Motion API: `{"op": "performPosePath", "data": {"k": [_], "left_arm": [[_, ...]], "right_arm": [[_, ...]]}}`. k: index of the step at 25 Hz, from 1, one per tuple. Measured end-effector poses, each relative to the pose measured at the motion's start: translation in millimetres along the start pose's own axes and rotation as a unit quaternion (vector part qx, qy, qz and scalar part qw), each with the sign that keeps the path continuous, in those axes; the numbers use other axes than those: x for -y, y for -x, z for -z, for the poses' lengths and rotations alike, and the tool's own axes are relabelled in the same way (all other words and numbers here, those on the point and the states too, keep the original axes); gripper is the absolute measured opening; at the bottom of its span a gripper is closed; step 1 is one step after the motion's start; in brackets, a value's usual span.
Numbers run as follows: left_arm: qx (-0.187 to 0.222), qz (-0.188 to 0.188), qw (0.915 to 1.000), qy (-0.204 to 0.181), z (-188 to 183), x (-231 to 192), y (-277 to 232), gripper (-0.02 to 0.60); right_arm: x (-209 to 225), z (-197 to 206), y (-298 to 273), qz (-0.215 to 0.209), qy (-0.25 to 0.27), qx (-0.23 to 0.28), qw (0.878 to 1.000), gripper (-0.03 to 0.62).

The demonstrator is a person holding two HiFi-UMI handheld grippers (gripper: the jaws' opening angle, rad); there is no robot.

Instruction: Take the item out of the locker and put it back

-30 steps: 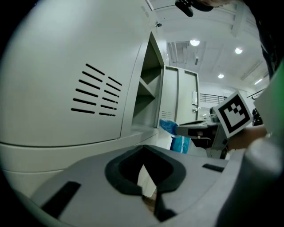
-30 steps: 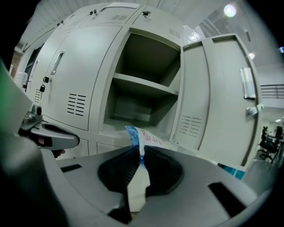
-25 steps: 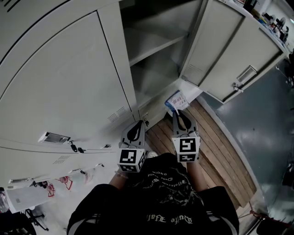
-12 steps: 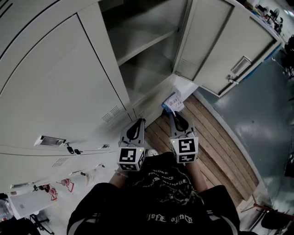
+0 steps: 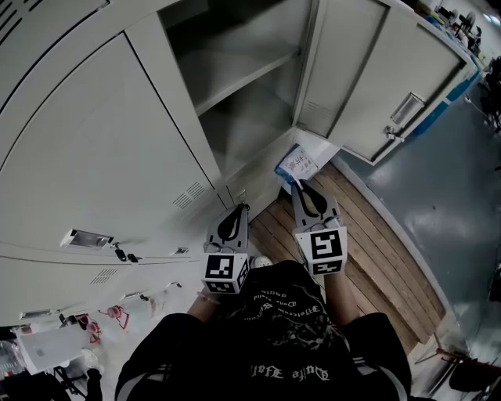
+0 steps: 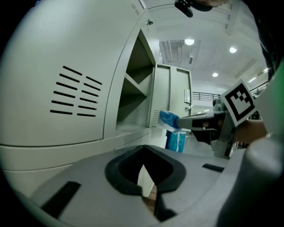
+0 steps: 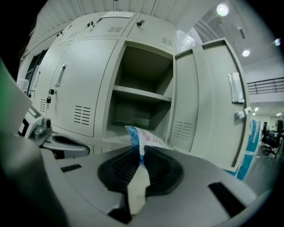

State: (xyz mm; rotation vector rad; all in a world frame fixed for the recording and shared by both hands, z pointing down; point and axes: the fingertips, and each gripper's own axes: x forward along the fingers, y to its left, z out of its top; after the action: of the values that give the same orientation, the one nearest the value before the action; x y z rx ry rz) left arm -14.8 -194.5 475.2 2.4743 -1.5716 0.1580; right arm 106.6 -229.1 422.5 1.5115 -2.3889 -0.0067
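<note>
Wooden planks lay under the 2 grippers. At 12 o'clock from the person, the left gripper had its jaws together on nothing, while at 1 o'clock the right gripper was clamped on the edge of the blue-and-white packet. Beyond, the packet hung before the open locker, near its bottom edge, with the door standing open at 2 o'clock.

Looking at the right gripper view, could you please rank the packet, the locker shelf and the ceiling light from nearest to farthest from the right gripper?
1. Packet: pinched in the right gripper, right at its tips.
2. Locker shelf: straight ahead and higher up, behind the packet.
3. Ceiling light: top right, far overhead.
</note>
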Motion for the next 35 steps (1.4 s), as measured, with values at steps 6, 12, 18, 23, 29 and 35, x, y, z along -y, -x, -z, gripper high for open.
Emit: {"op": "performPosePath", "data": {"k": [6,12,18,23,29,35], "left_arm": [[0.001,-0.005,1.0000,0.002,-0.7,-0.4,3.7,0.006],[0.001,-0.003,1.0000,0.005,0.2,1.0,6.5,0.006],[-0.004,-0.001,1.0000,0.005,4.8,1.4,8.9,0.006],[-0.002,-0.006,0.9999,0.010,5.6,-1.8,11.2,0.006],[-0.002,-0.013,0.9998,0.012,6.5,-6.2,15.3,0.006],[-0.003,-0.027,0.9995,0.017,7.1,-13.7,19.1,0.006]], "right_arm": [[7.4,-50.0,1.2,-0.017,0.035,0.035,0.999,0.029],[14.9,-97.3,-3.2,-0.029,0.072,0.068,0.995,0.030],[12.3,-143.4,-10.6,-0.042,0.135,0.107,0.984,0.029],[7.0,-181.4,-22.1,-0.069,0.168,0.130,0.975,0.029],[4.0,-211.1,-44.5,-0.098,0.192,0.130,0.968,0.029],[-9.4,-226.4,-71.2,-0.131,0.211,0.120,0.961,0.029]]}}
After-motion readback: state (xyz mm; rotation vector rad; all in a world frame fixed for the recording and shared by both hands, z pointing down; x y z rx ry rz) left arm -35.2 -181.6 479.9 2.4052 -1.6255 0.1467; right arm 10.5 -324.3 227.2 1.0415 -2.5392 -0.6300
